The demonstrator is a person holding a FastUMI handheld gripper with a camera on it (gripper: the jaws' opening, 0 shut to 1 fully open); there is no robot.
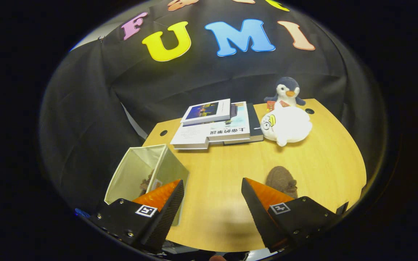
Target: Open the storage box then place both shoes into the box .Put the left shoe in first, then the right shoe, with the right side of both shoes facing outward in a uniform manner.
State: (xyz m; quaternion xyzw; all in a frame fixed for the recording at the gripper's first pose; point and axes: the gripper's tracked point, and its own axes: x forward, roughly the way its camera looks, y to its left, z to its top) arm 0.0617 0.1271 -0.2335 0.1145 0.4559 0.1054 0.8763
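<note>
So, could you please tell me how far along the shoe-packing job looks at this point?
Done: the storage box stands open at the table's edge, with one brown shoe seemingly inside it. In hand: nothing; the claw is open above bare tabletop. Left: the second brown shoe, lying on the table just beyond one finger, still has to go in the box. Which way either shoe faces is unclear.

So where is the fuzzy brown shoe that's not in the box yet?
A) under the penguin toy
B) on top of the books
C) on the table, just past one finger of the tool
C: the brown shoe lies on the table just beyond one finger of the open tool, across from the storage box.
</note>
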